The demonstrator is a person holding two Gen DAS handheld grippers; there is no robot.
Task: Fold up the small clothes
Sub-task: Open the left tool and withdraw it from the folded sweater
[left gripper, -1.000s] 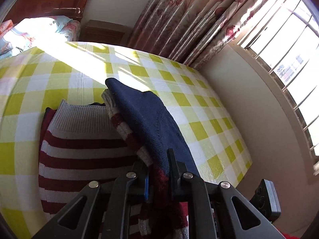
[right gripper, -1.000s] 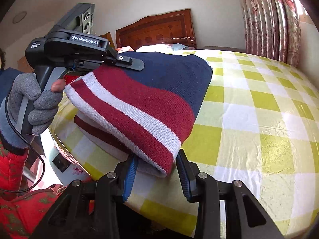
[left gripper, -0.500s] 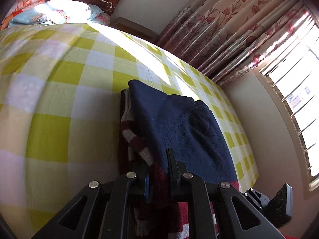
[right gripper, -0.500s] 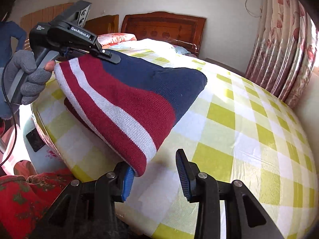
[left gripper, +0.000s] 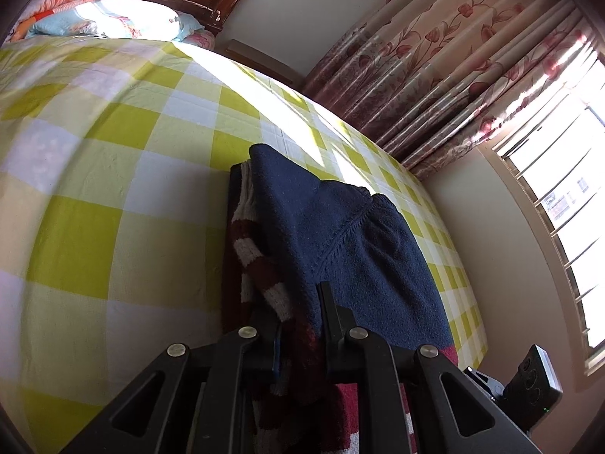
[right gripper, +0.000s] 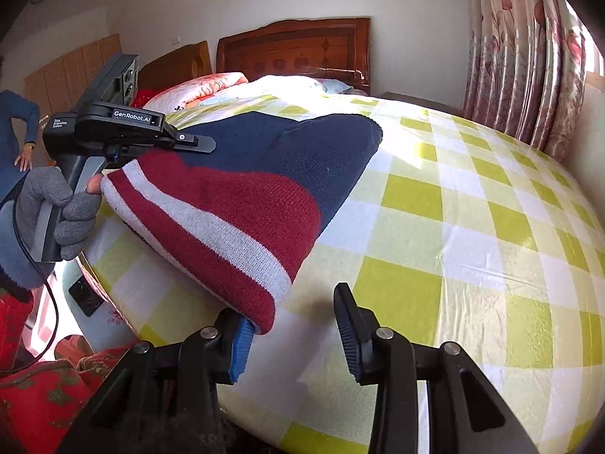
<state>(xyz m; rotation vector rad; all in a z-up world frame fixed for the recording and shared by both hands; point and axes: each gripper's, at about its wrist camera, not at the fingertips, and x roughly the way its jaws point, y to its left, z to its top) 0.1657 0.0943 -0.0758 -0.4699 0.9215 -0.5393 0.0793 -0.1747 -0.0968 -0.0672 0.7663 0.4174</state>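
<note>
Knit sweater pinched in left gripper, right gripper jaws apart beside its hem; lower it flat onto bed before letting go.

A home bedroom: checked bed, wooden headboard (carved), floral curtains.

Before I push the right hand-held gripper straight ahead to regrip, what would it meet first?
Probably the bedsheet: the open right hand-held gripper points down at bare checks, with the folded sweater corner just left, touching its blue pad. Depth unclear.
</note>
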